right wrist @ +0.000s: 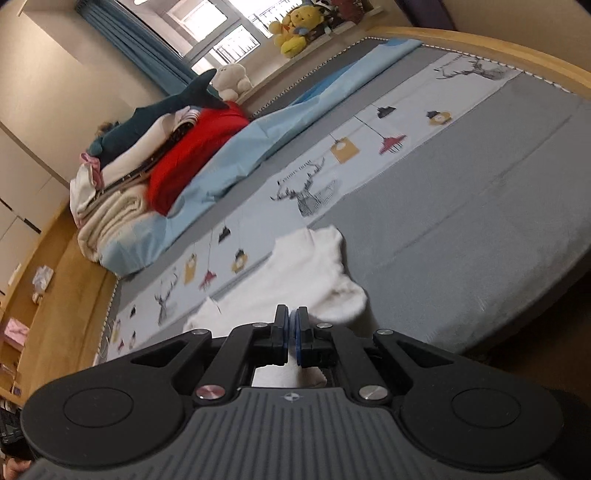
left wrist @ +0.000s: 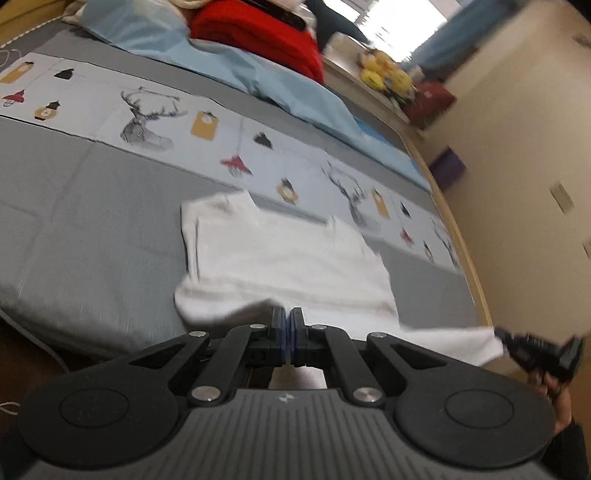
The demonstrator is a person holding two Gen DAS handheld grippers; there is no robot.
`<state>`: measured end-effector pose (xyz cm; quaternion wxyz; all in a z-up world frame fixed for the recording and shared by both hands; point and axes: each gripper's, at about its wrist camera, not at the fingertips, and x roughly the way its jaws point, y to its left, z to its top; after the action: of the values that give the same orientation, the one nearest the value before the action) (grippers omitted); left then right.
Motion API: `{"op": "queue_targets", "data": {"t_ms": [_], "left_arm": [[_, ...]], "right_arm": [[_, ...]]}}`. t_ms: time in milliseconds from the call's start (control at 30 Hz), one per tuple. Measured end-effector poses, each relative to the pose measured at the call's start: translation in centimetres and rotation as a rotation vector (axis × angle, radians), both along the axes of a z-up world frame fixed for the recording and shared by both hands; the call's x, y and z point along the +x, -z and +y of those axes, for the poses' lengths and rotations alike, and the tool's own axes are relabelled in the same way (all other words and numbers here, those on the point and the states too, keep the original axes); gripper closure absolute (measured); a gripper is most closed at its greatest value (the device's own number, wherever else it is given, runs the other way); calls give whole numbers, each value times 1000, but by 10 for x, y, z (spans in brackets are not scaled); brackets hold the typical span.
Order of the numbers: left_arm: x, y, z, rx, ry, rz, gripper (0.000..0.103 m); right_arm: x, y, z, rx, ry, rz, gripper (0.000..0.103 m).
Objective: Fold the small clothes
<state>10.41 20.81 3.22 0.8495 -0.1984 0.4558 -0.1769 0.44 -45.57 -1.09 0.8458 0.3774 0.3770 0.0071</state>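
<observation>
A small white garment lies spread on the grey bed cover, with its near edge raised off the bed. My left gripper is shut on that raised edge, and white cloth shows under its fingers. The same edge runs right to my right gripper, which pinches a corner. In the right wrist view the right gripper is shut on the white garment, and cloth shows below its jaws. The part of the garment directly under both grippers is hidden.
A stack of folded bedding with a red blanket and a light blue sheet lies at the far side of the bed. Plush toys sit on the sill. The wooden bed frame borders a beige wall. A hand holds the right gripper.
</observation>
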Motion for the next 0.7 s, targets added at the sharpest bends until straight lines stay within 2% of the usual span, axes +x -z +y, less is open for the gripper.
{"op": "queue_targets", "data": {"t_ms": [67,267,333,400,500,567,633,700], "left_arm": [[38,10,-1,-18,-43,13,101],[170,93,-5,10,-165,177,101],[201,121,-5,1,-199,210,100],[221,144,2,-27,-239,207,100],[231,154,17,-50,-291,200,99],[232,142,18,-19,-253,139,86],[230,135,13,33,-205,108,63],[230,138,6,89,-154,121,55]], "right_arm": [[27,5,3,-29,-6,-2,100],[155,59,13,-88,-6,59,100],[194,80,19,-108,-6,94,100],[234,104,27,-130,-20,115,100],[270,134,35,-218,-6,123,97],[279,146,36,-262,-10,119,96],[285,153,34,-267,-37,141,96],[286,153,33,-287,-84,123,96]]}}
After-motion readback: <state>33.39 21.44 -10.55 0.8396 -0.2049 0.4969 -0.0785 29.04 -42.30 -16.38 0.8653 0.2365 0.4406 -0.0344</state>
